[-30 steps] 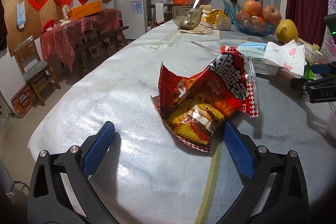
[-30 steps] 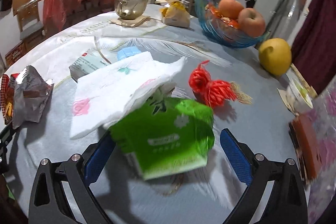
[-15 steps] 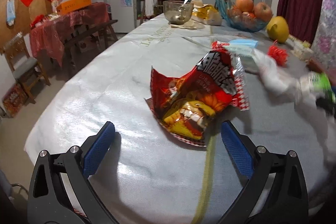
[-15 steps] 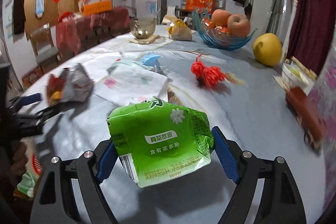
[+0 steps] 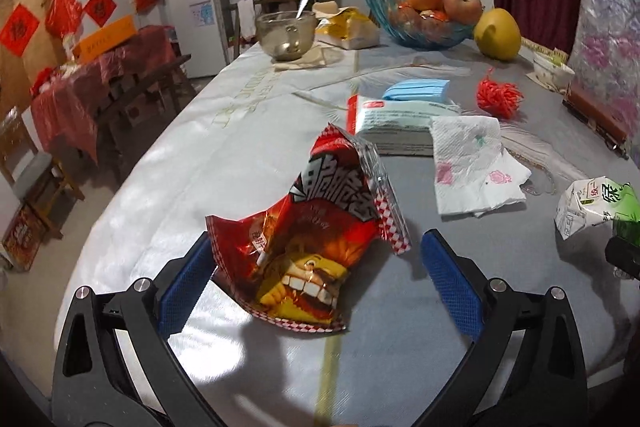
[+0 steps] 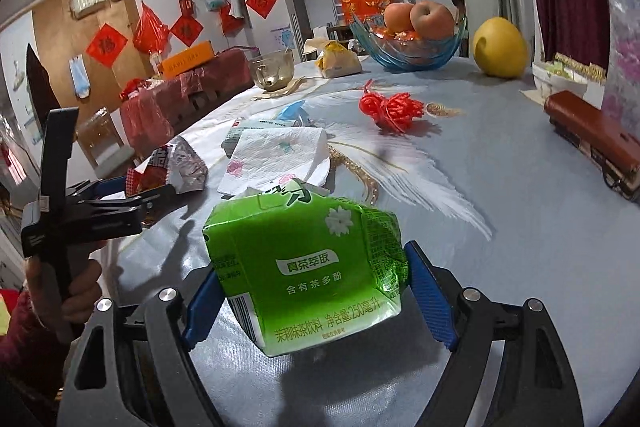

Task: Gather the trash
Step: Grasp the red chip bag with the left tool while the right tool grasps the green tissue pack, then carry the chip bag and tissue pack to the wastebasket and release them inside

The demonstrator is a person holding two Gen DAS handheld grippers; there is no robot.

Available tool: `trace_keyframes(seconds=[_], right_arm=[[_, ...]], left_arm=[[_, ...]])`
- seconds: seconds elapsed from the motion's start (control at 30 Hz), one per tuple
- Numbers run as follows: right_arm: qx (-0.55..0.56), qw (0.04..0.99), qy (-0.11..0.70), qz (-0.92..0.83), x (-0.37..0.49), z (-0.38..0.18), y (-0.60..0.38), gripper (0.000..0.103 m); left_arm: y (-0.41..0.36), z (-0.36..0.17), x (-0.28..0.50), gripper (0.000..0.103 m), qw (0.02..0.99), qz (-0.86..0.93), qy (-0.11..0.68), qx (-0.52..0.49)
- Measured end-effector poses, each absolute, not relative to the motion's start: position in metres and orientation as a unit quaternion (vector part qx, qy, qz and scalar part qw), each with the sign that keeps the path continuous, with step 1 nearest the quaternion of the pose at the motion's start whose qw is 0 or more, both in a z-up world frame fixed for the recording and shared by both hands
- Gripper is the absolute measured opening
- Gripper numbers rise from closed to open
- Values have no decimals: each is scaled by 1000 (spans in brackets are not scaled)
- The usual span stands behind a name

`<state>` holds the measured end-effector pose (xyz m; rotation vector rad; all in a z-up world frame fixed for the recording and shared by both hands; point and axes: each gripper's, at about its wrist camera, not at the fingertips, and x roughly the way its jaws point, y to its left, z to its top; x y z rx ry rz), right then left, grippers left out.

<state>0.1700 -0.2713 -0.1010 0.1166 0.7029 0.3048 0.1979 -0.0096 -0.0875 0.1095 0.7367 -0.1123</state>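
Trash on the counter [image 5: 248, 163] consists of three items: a green drink carton [image 6: 316, 271], a red snack wrapper [image 5: 308, 247] and a crumpled paper towel [image 5: 472, 163].

Right gripper [image 6: 316, 303]: the jaws hold the green drink carton, one blue pad pressed against each side of it. The carton is crushed and tilted, with its torn top pointing away from the camera.

Left gripper [image 5: 316, 283]: the jaws stand wide apart on either side of the red snack wrapper. The left pad lies just beside the wrapper's edge; whether it touches cannot be told. The right pad is clear of the wrapper. The wrapper lies open and crumpled on the counter, between the jaws.

Positions relative to the wrapper:
- The paper towel lies to its right, partly over a flat tissue pack [image 5: 400, 123].
- A blue face mask [image 5: 416, 91] lies beyond the tissue pack.
- A red string bundle [image 5: 500, 99] lies further right.
- A glass bowl [image 5: 284, 35], a blue fruit bowl [image 5: 424, 31] and a yellow pomelo [image 5: 498, 35] stand at the far end of the counter.

In the right wrist view, a hand [image 6: 76, 291] grips the handle of the left gripper at the left edge.
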Motion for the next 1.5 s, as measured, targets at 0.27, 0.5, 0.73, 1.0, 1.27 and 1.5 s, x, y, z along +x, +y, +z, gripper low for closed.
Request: trace_keyframes(seconds=[0.27, 0.5, 0.73, 1.0, 1.27, 1.5], right_arm=[[62, 927, 341, 147, 171, -103, -271, 84], [72, 924, 344, 148, 178, -104, -270, 92], [69, 923, 352, 141, 180, -108, -268, 92], [84, 927, 338, 136, 175, -105, -272, 84], [111, 934, 308, 144, 159, -84, -279, 84], [124, 939, 277, 164, 135, -56, -277, 84]], left_arm=[[-4, -85, 212, 97, 929, -53, 359, 77], [-15, -86, 226, 97, 918, -87, 369, 119], [-11, -90, 222, 76, 912, -129, 374, 105], [-9, -65, 183, 65, 933, -138, 321, 83], [24, -30, 139, 65, 951, -112, 282, 51], [57, -12, 96, 65, 960, -82, 265, 28]])
